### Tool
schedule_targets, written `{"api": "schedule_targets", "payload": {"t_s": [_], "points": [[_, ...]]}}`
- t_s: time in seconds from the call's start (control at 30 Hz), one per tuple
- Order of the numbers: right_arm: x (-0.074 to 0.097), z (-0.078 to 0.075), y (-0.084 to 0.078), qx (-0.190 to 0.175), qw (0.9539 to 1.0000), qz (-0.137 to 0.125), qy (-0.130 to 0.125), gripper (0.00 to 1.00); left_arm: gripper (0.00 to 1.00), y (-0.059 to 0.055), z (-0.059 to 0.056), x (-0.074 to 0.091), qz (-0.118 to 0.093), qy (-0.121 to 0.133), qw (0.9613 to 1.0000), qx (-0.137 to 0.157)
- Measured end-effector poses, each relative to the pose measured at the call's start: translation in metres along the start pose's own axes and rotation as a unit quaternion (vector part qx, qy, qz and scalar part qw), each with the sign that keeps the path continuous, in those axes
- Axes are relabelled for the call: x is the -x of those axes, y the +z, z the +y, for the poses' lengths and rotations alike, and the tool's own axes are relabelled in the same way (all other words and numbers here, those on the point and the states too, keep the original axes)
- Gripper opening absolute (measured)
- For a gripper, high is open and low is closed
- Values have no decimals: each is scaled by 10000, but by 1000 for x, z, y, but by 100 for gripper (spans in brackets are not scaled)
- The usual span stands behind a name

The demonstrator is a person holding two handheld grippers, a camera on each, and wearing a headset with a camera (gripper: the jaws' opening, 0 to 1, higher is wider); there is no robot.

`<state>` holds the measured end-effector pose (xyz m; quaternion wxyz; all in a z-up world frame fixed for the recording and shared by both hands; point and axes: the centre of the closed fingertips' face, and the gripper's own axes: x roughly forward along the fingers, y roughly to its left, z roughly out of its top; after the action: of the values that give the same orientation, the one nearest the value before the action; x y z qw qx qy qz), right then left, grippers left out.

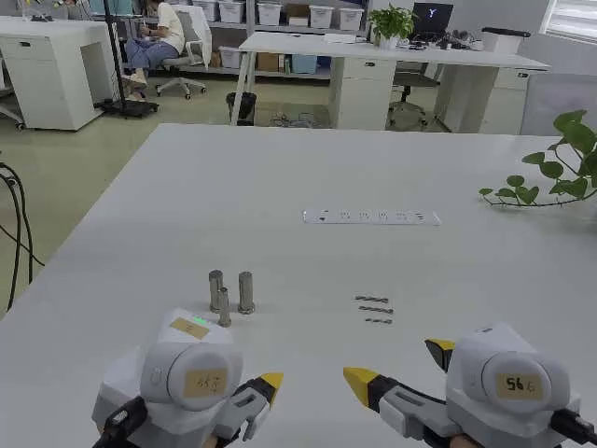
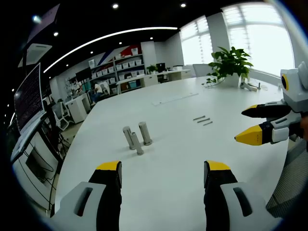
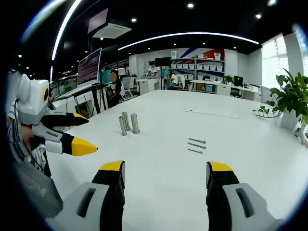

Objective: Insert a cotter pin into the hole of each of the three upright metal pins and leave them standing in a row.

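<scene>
Metal pins (image 1: 246,291): 3 upright grey cyls w/ flanged bases, clustered

sticker (image 1: 519,385) on right gripper (image 1: 398,366) — perhaps "56"

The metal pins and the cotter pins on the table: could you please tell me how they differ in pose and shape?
The metal pins stand upright; the cotter pins lie flat. The metal pins are thick cylinders; the cotter pins are thin slivers. The metal pins bunch in a cluster; the cotter pins lie parallel, spaced apart. Both are sets of three grey metal pieces on the white table.
</scene>
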<state>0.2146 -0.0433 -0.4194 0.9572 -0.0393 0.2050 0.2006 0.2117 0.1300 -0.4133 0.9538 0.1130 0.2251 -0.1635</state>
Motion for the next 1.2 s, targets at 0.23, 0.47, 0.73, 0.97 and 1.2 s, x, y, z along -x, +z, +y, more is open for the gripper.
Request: {"api": "schedule_targets", "payload": {"t_s": [0.23,0.47,0.73,0.97,1.2], "points": [[0,0,0,16,10000,-4,5,65,67,2,-1,0,-52,-2,10000,-51],[0,3,0,122,9999,17,39,65,67,0,0,0,-13,11,10000,-36],[1,3,1,171,9998,-2,40,65,67,1,2,0,-18,47,10000,-13],[1,2,2,146,9999,-28,15,65,67,1,3,1,-30,61,10000,51],[4,-2,9,125,9997,-196,-57,67,68,3,6,2,-98,121,9998,113]]}}
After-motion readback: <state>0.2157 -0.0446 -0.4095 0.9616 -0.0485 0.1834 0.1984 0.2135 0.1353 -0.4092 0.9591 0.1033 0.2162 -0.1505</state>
